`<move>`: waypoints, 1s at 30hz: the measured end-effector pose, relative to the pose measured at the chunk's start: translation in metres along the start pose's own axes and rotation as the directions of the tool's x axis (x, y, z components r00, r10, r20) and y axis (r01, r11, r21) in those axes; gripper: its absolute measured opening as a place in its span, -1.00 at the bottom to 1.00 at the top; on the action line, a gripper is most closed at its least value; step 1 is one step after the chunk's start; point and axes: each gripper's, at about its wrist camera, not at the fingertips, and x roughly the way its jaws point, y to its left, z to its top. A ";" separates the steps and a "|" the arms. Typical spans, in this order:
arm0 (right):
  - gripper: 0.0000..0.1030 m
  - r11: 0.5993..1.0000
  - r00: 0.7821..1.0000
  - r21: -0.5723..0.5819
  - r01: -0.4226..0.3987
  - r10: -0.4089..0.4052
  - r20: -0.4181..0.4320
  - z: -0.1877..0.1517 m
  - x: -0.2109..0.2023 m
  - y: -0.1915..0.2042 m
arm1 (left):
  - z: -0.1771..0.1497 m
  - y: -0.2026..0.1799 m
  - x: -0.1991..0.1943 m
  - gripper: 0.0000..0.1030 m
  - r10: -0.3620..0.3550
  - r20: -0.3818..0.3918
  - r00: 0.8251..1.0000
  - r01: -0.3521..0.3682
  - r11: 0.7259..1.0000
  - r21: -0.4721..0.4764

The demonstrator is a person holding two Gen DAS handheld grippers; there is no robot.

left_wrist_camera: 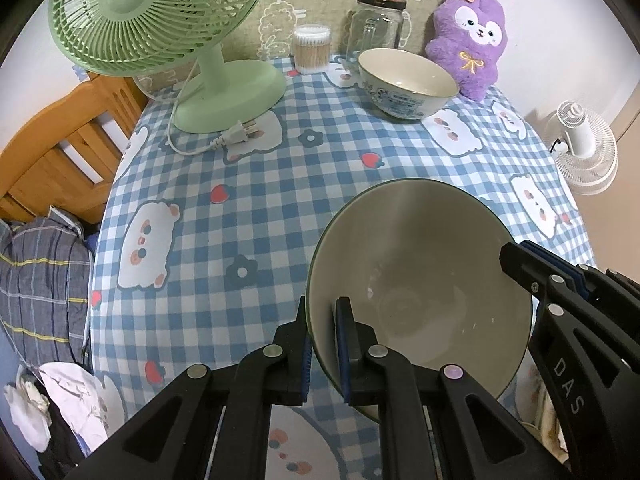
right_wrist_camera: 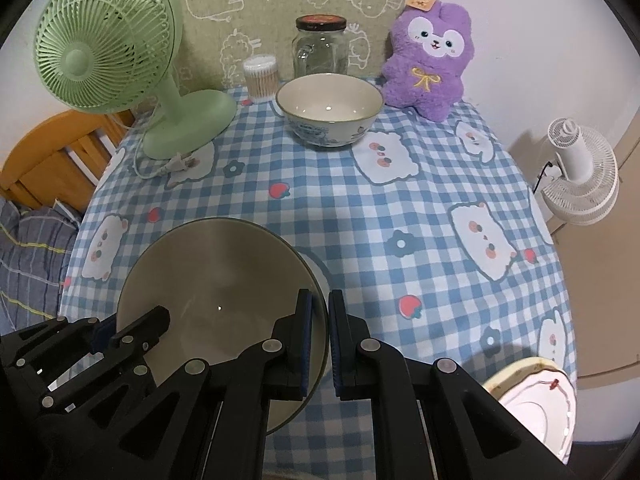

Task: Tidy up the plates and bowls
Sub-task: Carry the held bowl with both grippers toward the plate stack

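left gripper (left_wrist_camera: 323, 344): you pinched the large bowl (left_wrist_camera: 420, 280) at its left rim
right gripper (right_wrist_camera: 320, 344): clamped its right rim
target: patterned bowl (right_wrist_camera: 330, 110) sat straight ahead, well apart

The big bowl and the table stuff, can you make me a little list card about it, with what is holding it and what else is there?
held thing: big bowl, plain inside, empty
left gripper: shut on the bowl's left rim
right gripper: shut on the bowl's right rim
second bowl: blue pattern outside, empty, upright at the back of the table
plate: white, at the near right edge
behind the second bowl: glass jar, cotton swab tub
back left: green fan, unplugged
back right: purple plush toy
cover: blue checked tablecloth
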 end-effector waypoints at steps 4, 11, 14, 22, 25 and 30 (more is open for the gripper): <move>-0.79 1.000 1.000 -0.001 0.001 -0.001 0.014 -0.002 -0.014 -0.007 | -0.003 -0.009 -0.014 -0.86 0.000 0.018 1.000 0.000 1.000 0.001; -0.79 1.000 0.999 -0.005 -0.003 0.003 0.044 -0.008 -0.042 -0.019 | -0.010 -0.022 -0.039 -0.86 0.001 0.046 0.999 -0.001 1.000 -0.009; -0.79 1.000 0.999 -0.006 -0.005 0.005 0.053 -0.012 -0.055 -0.024 | -0.015 -0.029 -0.050 -0.86 0.003 0.055 0.998 -0.002 1.000 -0.015; -0.79 1.000 0.998 -0.014 -0.017 0.018 0.068 -0.026 -0.083 -0.035 | -0.031 -0.044 -0.076 -0.86 0.013 0.083 0.996 -0.011 0.999 -0.031; -0.79 1.000 0.997 -0.022 -0.022 0.023 0.070 -0.033 -0.091 -0.038 | -0.038 -0.048 -0.083 -0.86 0.017 0.088 0.996 -0.014 0.999 -0.041; -0.79 0.999 0.997 -0.036 -0.026 0.029 0.070 -0.045 -0.102 -0.040 | -0.052 -0.052 -0.093 -0.86 0.023 0.096 0.995 -0.018 0.998 -0.052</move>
